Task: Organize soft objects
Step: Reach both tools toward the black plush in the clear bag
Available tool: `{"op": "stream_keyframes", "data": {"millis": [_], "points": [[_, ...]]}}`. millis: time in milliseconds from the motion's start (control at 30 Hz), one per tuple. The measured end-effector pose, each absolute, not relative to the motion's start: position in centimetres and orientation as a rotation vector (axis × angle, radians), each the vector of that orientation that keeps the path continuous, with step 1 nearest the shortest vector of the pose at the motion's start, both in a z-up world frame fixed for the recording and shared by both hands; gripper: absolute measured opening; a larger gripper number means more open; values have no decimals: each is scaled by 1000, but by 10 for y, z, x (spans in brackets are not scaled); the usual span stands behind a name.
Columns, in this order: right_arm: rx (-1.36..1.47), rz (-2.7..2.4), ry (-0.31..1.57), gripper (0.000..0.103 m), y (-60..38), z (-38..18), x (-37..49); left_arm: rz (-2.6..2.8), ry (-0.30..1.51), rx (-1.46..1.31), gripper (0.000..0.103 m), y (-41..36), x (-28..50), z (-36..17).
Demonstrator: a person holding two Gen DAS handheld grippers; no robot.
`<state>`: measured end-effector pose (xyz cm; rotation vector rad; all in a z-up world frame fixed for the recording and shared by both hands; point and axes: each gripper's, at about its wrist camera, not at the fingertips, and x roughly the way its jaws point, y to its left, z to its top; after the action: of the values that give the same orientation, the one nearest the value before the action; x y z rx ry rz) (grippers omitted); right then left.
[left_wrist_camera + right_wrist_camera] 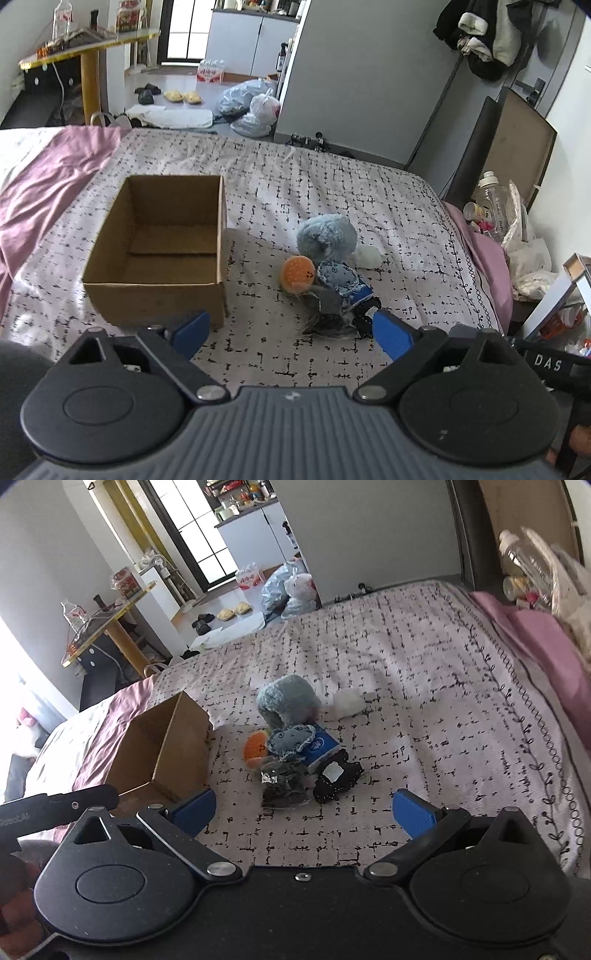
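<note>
Nearest you, your left claw (291,332) and right claw (304,812) both stand spread wide with nothing between them, above the bed (388,206). Beyond lies the pile of soft toys (325,266), with the cardboard box (162,258) just beside it.

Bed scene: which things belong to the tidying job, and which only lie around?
Job: cardboard box, fluffy grey plush, orange plush, denim toy, black pouch.
Around: plastic bags, yellow slippers, bottle.
</note>
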<state>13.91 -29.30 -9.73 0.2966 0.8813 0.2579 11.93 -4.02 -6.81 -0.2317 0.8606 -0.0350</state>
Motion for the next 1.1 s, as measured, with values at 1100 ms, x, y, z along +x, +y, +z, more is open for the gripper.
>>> {"op": "stream_keyframes", "data": {"millis": [1100], "points": [[598, 266, 1019, 73, -314, -197, 227, 54, 1100, -406, 66, -73, 225, -171]]}}
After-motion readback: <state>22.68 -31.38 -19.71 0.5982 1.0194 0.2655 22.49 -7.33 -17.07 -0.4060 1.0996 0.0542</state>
